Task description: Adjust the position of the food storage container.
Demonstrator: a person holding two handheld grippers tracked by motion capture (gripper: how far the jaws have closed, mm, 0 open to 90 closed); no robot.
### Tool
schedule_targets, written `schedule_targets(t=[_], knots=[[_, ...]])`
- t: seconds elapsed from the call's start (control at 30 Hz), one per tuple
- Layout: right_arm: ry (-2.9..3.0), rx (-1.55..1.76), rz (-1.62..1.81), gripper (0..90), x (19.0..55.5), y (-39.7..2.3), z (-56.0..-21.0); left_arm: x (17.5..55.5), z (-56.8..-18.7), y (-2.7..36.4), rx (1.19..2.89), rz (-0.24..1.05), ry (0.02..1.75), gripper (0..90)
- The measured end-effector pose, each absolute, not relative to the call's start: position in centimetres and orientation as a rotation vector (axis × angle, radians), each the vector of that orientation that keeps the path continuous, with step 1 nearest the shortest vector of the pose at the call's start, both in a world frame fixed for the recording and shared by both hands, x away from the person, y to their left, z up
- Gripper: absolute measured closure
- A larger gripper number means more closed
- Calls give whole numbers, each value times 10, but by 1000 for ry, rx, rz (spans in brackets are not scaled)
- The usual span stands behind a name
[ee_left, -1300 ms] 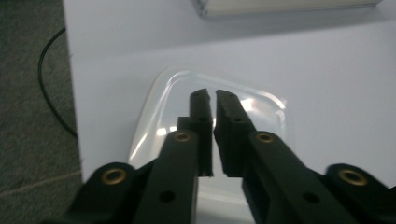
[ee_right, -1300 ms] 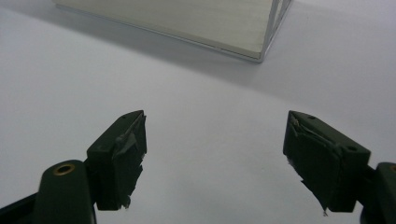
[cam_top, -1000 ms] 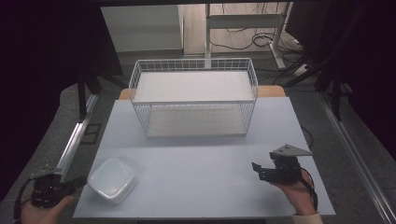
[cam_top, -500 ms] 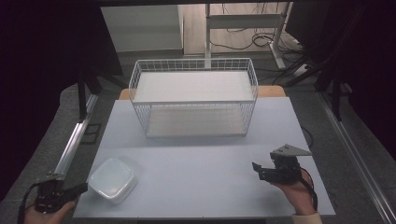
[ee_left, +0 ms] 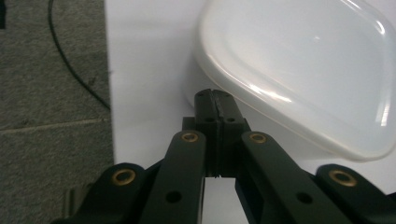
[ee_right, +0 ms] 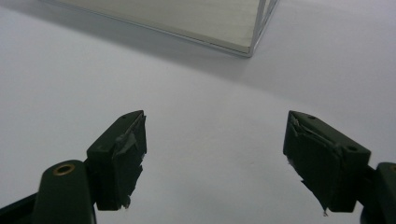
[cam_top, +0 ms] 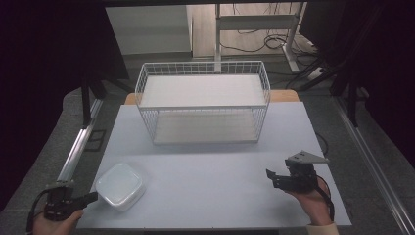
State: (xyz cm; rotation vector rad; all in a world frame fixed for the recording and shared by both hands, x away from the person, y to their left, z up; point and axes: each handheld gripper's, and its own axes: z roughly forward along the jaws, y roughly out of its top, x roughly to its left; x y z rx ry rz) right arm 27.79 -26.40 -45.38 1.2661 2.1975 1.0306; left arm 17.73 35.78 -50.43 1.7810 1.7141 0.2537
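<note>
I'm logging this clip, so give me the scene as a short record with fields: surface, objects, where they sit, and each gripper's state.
surface: pale rectangular table
far object: white wire basket, upright, at the table's far middle
near object: white lidded plastic container, at the near left corner
left gripper: jaws shut, empty, tips at the container's rim
right gripper: jaws open, empty, above bare table

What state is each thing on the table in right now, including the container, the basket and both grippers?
Plastic container: lid on, flat on the table.
Wire basket: upright, nothing visible inside.
Left gripper: jaws shut, tip at the container's rim.
Right gripper: jaws wide open, holding nothing, over bare table.
</note>
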Motion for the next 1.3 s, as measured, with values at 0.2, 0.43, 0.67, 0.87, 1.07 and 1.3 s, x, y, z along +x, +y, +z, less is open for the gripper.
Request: schedule_targets(t=[0.2, 0.43, 0.67, 0.87, 1.07, 1.3], knots=[[2187, 1275, 1031, 218, 278, -267, -453, 194, -507, 353, 1798, 240, 1704, 899], [2193, 1273, 1026, 218, 278, -266, -454, 210, -508, 349, 1803, 222, 1692, 899], [2183, 1277, 1032, 218, 278, -267, -452, 223, -507, 335, 1830, 210, 1658, 899], [2184, 1282, 1030, 218, 278, -268, -453, 235, -506, 322, 1858, 191, 1627, 899], [2181, 1281, 1032, 218, 278, -269, -452, 249, -506, 306, 1885, 167, 1591, 899], [2178, 1280, 1037, 218, 277, -269, -451, 264, -503, 284, 1906, 144, 1535, 899]])
